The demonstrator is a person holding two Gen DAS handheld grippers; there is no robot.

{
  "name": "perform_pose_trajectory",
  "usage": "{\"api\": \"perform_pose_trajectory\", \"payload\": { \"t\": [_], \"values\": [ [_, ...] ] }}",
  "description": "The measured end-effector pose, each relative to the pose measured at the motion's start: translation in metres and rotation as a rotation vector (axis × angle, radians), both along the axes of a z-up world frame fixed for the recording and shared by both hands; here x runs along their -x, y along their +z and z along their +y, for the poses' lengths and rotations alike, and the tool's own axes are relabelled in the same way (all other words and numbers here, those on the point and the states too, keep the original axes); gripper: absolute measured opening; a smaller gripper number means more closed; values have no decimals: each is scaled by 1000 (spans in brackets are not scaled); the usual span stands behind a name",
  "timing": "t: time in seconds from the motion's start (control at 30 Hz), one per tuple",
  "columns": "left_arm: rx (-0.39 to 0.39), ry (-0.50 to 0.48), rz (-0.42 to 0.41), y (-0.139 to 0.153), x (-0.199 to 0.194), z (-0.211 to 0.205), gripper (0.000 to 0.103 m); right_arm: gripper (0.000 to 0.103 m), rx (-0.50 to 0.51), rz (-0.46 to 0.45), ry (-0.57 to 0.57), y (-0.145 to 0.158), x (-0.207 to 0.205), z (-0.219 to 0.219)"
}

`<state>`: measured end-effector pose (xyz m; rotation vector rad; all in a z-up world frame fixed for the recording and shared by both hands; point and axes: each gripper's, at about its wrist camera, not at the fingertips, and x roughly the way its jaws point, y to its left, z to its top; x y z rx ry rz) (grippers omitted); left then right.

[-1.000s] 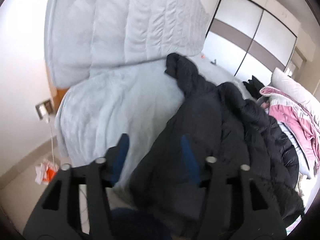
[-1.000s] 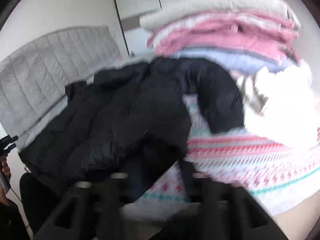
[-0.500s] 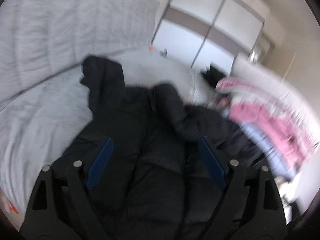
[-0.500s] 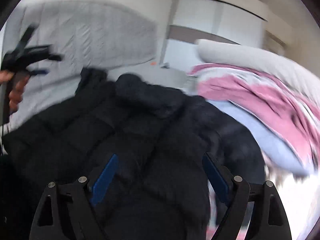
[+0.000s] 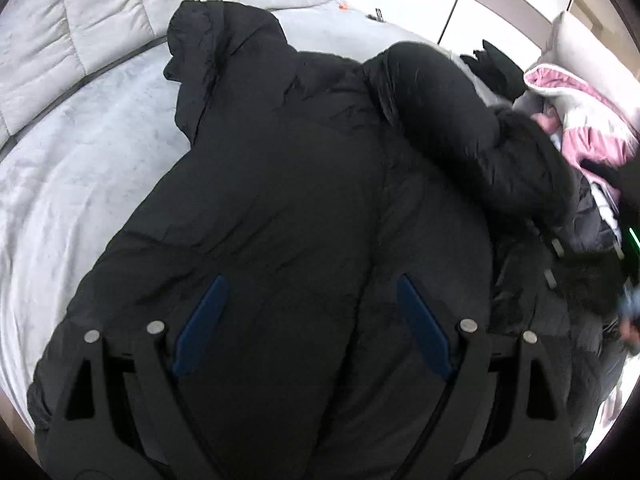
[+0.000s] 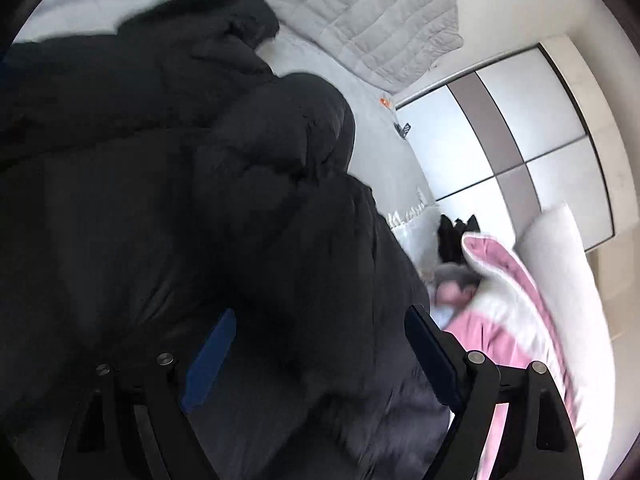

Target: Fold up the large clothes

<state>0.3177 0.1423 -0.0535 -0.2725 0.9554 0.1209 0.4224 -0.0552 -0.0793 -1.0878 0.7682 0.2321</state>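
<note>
A black coat [image 5: 304, 184] lies spread on the grey bed [image 5: 80, 168], its hem cut off below. Both the left gripper [image 5: 312, 320] and right gripper [image 6: 320, 356] hang wide and empty over the coat (right view blurred).

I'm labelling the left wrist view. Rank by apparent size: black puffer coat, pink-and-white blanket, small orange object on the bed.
1. black puffer coat, fills most of the view, though nearest the camera
2. pink-and-white blanket
3. small orange object, a mere speck
</note>
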Motion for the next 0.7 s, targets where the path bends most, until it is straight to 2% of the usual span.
{"api": "perform_pose_trajectory", "payload": {
  "t": [0.03,0.07,0.13,0.2,0.27,0.37,0.43,0.53,0.6,0.7],
  "values": [
    [-18,2,-5,1,0,1,87,82,-4,24,4,-5,-11,2],
    [-27,0,-11,2,0,2,87,54,-13,38,13,-6,-18,4],
    [-29,0,-22,5,-1,6,87,23,-67,32,-58,9,-39,0],
    [-9,15,-26,5,-2,12,87,19,-170,15,-108,39,-52,-7],
    [14,34,-7,2,-5,16,87,16,-230,-16,-164,67,-70,-18],
    [47,33,18,-3,-4,19,87,14,-280,-45,-228,90,-83,-31],
    [43,44,15,-2,-2,22,87,14,-307,-51,-236,100,-73,-38],
    [35,65,7,1,-1,26,87,13,-351,-49,-208,105,-53,-43],
    [37,72,7,1,-1,28,87,13,-388,-38,-164,102,-20,-37],
    [33,75,9,0,-7,28,87,13,-354,43,-89,67,32,-21]
  ]
}}
